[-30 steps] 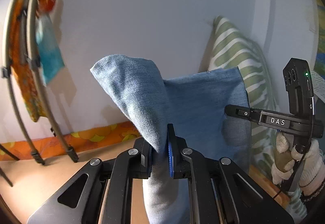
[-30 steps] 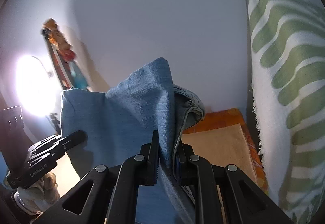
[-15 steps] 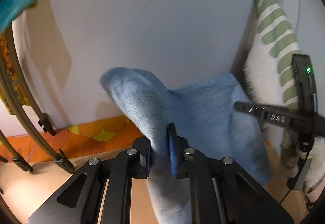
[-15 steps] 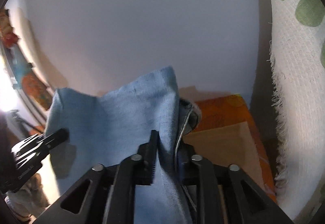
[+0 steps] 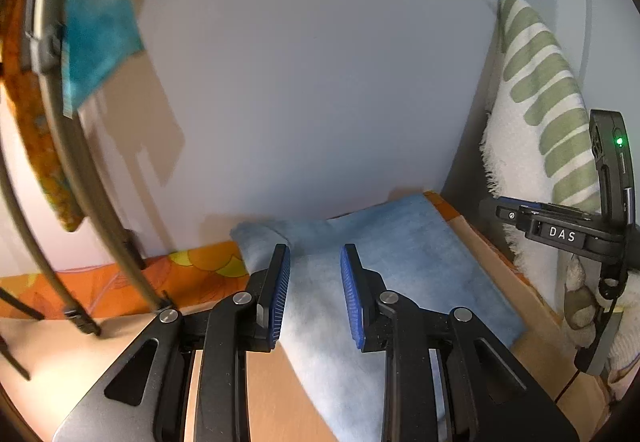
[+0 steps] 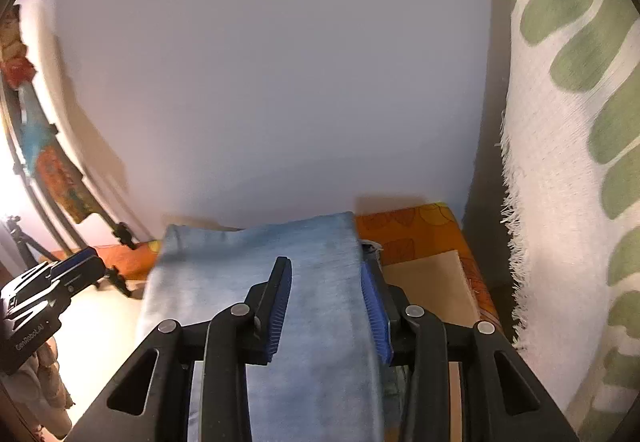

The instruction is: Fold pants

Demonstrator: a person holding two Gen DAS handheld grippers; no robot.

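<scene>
Blue ribbed pads are lining both black two-finger grippers, and both pairs of jaws have just been opening. Nearest the left wrist camera, the left gripper (image 5: pixel 314 292) is standing released, a clear gap between its pads, with the light blue denim pants (image 5: pixel 384 274) lying between and under the fingers but no longer pinched. In the right wrist view, the right gripper (image 6: pixel 326 306) is likewise spreading; the cloth is filling the space between its pads, brushing the right-hand one, and the pads are not pressing it. The pants (image 6: pixel 256 266) are lying folded flat on the pale wooden tabletop (image 5: pixel 272 390), their far edge reaching the orange patterned cloth (image 5: pixel 120 290) that is running along the foot of the plain white wall (image 5: pixel 320 61). To the right, a white fringed textile with green stripes (image 6: pixel 568 161) is hanging close beside the table. To the left, a curved grey metal rack (image 5: pixel 80 161) is carrying a turquoise cloth (image 5: pixel 100 29) and an orange one. A gloved hand (image 5: pixel 580 306) is holding the right gripper at the edge of the left view
</scene>
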